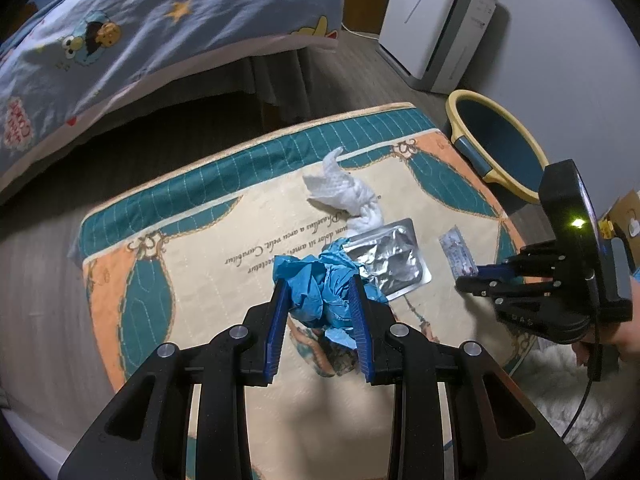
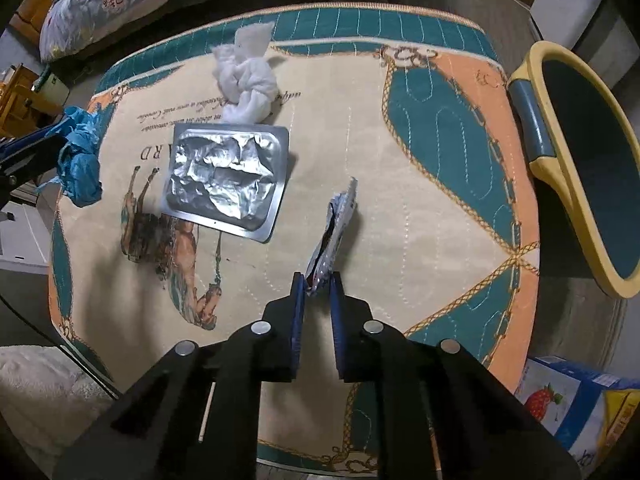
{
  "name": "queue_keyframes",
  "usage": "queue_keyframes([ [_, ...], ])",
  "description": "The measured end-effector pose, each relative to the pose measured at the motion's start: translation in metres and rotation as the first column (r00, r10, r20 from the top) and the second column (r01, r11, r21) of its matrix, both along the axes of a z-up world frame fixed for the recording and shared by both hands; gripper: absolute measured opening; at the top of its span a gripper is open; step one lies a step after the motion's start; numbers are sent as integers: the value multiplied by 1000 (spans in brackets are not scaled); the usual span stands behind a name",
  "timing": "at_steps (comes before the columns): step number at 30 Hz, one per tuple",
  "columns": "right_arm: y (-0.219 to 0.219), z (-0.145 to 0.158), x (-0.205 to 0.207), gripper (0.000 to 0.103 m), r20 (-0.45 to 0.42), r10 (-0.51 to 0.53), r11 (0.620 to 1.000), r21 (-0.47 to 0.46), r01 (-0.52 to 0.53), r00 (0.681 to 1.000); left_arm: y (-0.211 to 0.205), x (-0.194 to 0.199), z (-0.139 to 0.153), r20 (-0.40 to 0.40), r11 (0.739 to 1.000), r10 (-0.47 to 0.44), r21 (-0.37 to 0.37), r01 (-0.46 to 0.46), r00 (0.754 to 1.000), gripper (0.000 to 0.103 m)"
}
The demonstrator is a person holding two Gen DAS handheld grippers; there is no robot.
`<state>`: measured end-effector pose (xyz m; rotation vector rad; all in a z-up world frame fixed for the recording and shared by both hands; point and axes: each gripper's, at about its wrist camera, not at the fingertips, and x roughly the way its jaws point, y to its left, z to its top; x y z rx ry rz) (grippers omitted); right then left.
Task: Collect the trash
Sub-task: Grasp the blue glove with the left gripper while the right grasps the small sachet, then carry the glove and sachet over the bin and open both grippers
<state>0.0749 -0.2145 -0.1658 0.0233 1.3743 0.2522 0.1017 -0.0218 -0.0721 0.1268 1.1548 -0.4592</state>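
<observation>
My left gripper [image 1: 319,288] is shut on a crumpled blue paper [image 1: 316,284], held above the rug; it also shows at the left of the right wrist view [image 2: 80,160]. My right gripper [image 2: 317,280] is shut on one end of a small silver wrapper [image 2: 334,232], which also shows in the left wrist view [image 1: 458,254]. A silver foil blister pack [image 2: 226,178] lies flat on the rug, with a knotted white tissue [image 2: 248,76] just beyond it. A yellow-rimmed bin [image 2: 588,160] stands off the rug's right edge.
The patterned rug [image 2: 420,160] lies on a wood floor. A bed with a blue cartoon cover [image 1: 140,40] is behind it, a white appliance [image 1: 436,20] stands by the wall, and a carton with a strawberry picture [image 2: 572,412] sits at the near right.
</observation>
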Motion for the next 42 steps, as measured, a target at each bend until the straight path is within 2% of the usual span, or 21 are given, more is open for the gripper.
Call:
queue_keyframes([
  [5, -16, -1, 2, 11, -15, -51, 998, -27, 51, 999, -3, -1, 1, 6, 1000, -6, 1, 6, 1000, 32],
  [9, -34, 5, 13, 11, -12, -111, 994, 4, 111, 994, -4, 1, 0, 8, 1000, -7, 9, 7, 1000, 32],
  [14, -54, 27, 29, 11, 32, -163, 983, 88, 160, 986, -5, 4, 2, 13, 1000, -3, 2, 3, 1000, 32],
  [22, -71, 65, 28, 11, 105, -201, 974, 129, 187, 974, -27, 12, 17, 52, 1000, -14, -21, 15, 999, 32],
  [27, -96, 91, 29, 11, 157, -215, 973, 117, 198, 964, -62, 18, 31, 93, 998, -47, -34, 50, 995, 32],
  [35, -144, 103, 29, 11, 217, -225, 974, 56, 218, 950, -132, 20, 40, 141, 990, -117, -56, 126, 983, 32],
  [42, -189, 113, 33, 11, 256, -266, 964, 46, 263, 929, -201, 22, 46, 186, 977, -185, -74, 202, 965, 32],
])
